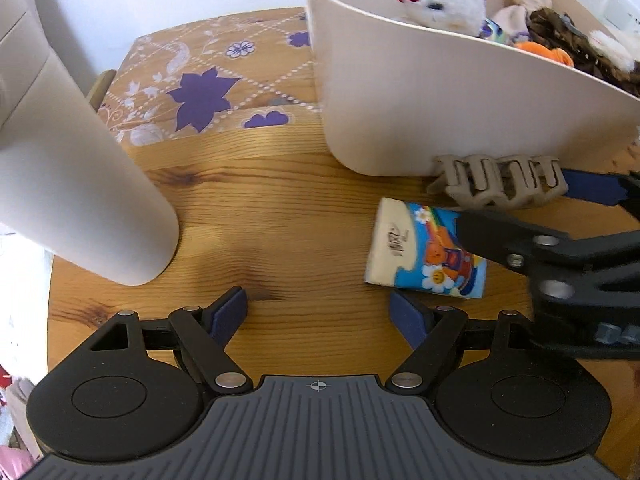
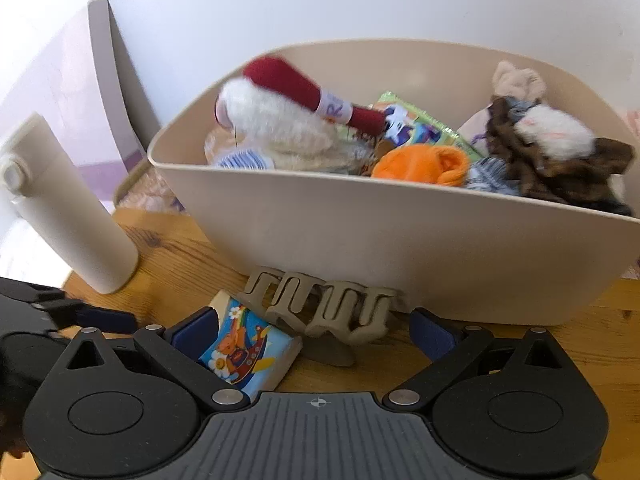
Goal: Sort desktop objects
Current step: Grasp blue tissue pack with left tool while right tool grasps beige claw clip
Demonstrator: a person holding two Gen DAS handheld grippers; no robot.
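Hovering right gripper (image 2: 312,330), jaws released and wide, straddling the beige hair claw clip (image 2: 320,308) at 12 o'clock, long axis crosswise, against the bin (image 2: 360,248) wall on the bench (image 1: 280,208). Left gripper (image 1: 318,306) also released, farther off; clip at its 2 o'clock.

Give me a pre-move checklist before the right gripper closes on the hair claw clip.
1. Right gripper open: ok, nothing held.
2. Hair claw clip between its fingers: ok, though nearer the left one.
3. Tissue pack clear of the grip: not ok, it lies against the left finger and touches the clip.
4. Bin wall clearance: cannot tell, the clip sits right at its base.
5. Left gripper out of the way: ok, open over bare table.
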